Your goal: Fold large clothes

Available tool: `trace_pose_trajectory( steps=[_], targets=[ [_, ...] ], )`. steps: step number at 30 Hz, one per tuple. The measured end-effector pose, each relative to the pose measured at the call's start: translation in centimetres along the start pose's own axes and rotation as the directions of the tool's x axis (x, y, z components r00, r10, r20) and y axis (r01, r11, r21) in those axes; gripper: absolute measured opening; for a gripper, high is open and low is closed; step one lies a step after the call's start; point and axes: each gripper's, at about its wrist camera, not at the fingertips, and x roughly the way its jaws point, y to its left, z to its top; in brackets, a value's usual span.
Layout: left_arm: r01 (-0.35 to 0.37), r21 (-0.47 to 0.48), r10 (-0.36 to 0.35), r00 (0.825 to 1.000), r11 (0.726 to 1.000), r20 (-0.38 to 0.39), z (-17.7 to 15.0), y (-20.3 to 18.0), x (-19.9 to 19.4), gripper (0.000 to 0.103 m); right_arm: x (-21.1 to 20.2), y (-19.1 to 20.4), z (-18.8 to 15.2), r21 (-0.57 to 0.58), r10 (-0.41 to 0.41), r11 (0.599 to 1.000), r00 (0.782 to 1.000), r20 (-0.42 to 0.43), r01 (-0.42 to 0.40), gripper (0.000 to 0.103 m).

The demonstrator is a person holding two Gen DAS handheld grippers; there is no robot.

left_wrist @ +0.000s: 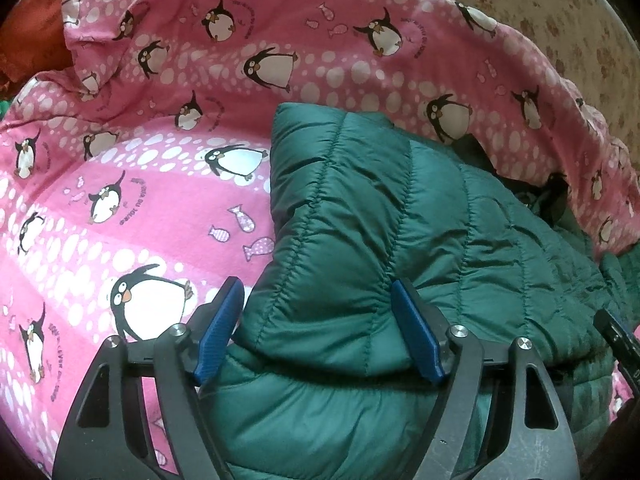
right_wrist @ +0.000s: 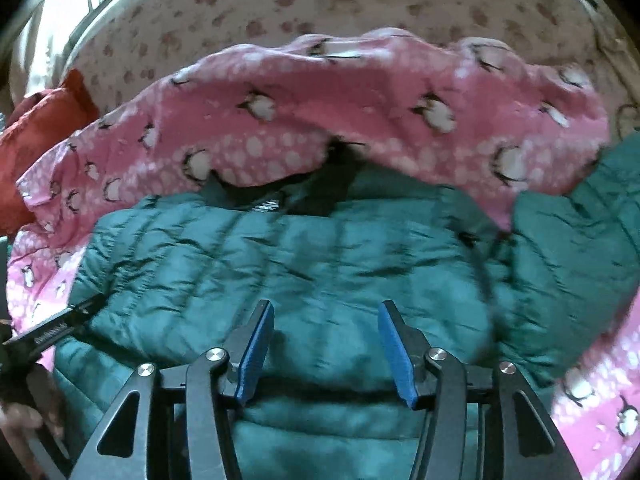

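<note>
A dark green quilted jacket [left_wrist: 400, 208] lies on a pink penguin-print blanket [left_wrist: 160, 208]. In the left wrist view my left gripper [left_wrist: 317, 286] stands wide, and a puffy folded edge of the jacket bulges up between its blue pads [left_wrist: 220, 328] without being squeezed. The right wrist view is blurred. There my right gripper [right_wrist: 326, 307] hovers over the middle of the jacket [right_wrist: 280, 248], its jaws apart and nothing between them. A black collar lining [right_wrist: 328, 184] shows at the jacket's far edge, partly under a blanket fold [right_wrist: 360, 92].
A cream floral bedsheet [right_wrist: 240, 12] lies beyond the blanket. An orange-red cloth [right_wrist: 36, 128] sits at the far left. The left gripper's side [right_wrist: 60, 328] and a hand [right_wrist: 20, 416] show at the right view's lower left.
</note>
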Motion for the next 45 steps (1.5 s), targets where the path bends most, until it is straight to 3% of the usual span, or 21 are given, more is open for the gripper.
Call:
trace_pose_trajectory(
  steps=[4,12,21,24,27,28,33,45],
  targets=[
    [-0.019,0.017,0.019,1.0,1.0,0.011,-0.1,-0.3,-0.1,0.077,1.7,-2.1,-1.4,0.051,-0.021,0.998,0.998,-0.063,0.024,0.051],
    [-0.037,0.041,0.037,0.999,0.998,0.02,-0.2,-0.5,-0.5,0.08,2.1,-2.4,-2.2,0.06,-0.001,0.998,0.997,-0.082,0.006,0.051],
    [0.06,0.039,-0.064,0.992,0.997,0.107,-0.6,-1.2,-4.9,0.08,-2.1,-5.0,-1.9,0.137,-0.041,0.99,0.997,0.067,0.031,0.051],
    [0.071,0.069,-0.079,0.99,0.995,0.115,-0.8,-2.6,-5.1,0.08,-0.8,-5.8,-1.6,0.154,-0.063,0.986,0.998,0.027,0.058,0.051],
    [0.056,0.105,-0.065,0.994,0.993,0.084,-1.2,-4.1,-4.1,0.08,2.2,-6.8,-2.5,0.149,-0.114,0.981,0.989,-0.092,0.126,0.051],
    [0.043,0.123,-0.051,0.996,0.991,0.068,-1.4,-4.6,-3.5,0.08,3.2,-6.9,-3.1,0.152,-0.098,0.982,0.988,-0.118,0.115,0.051],
    [-0.045,0.197,0.03,0.996,0.979,0.081,-2.5,-5.9,-2.4,0.08,2.1,-7.1,-3.1,0.154,-0.088,0.983,0.992,-0.093,0.101,0.051],
    [0.012,0.187,-0.033,0.993,0.982,0.11,-3.3,-7.1,-6.4,0.08,-4.8,-6.1,-5.0,0.137,-0.024,0.99,0.999,0.025,0.02,0.052]
  ],
)
